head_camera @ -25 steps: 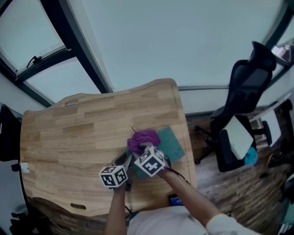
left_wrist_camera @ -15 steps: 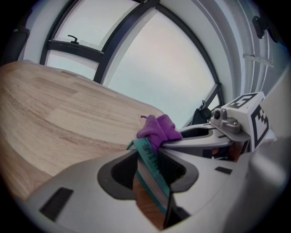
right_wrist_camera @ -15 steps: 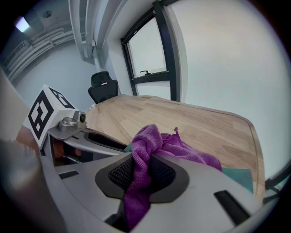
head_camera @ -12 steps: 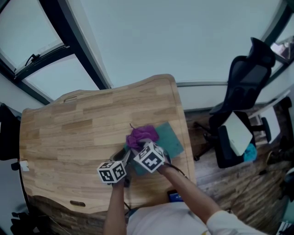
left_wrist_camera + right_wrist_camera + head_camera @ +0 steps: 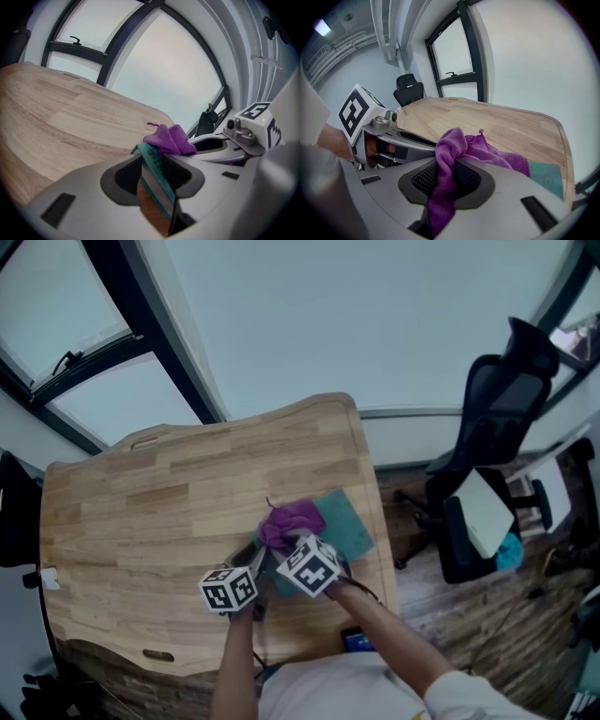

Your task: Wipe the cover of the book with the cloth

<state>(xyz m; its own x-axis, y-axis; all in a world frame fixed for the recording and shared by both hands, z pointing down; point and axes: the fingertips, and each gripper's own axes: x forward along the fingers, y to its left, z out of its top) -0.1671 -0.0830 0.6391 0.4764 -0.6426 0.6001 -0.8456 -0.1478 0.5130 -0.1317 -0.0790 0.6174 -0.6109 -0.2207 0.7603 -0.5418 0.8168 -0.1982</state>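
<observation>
Both jaws of the left hand-held gripper (image 5: 157,165) are clamped on one edge of the teal book (image 5: 352,527), which lies near the right edge of the wooden worktop (image 5: 159,512). The right hand-held gripper (image 5: 444,177) is clenched on the purple cloth (image 5: 488,153), which is bunched on the book's cover just beyond its jaws.

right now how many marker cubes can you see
2. One cube on the left gripper, toward the table's near edge; the other cube on the right gripper, beside the purple cloth. None looks hidden.
</observation>
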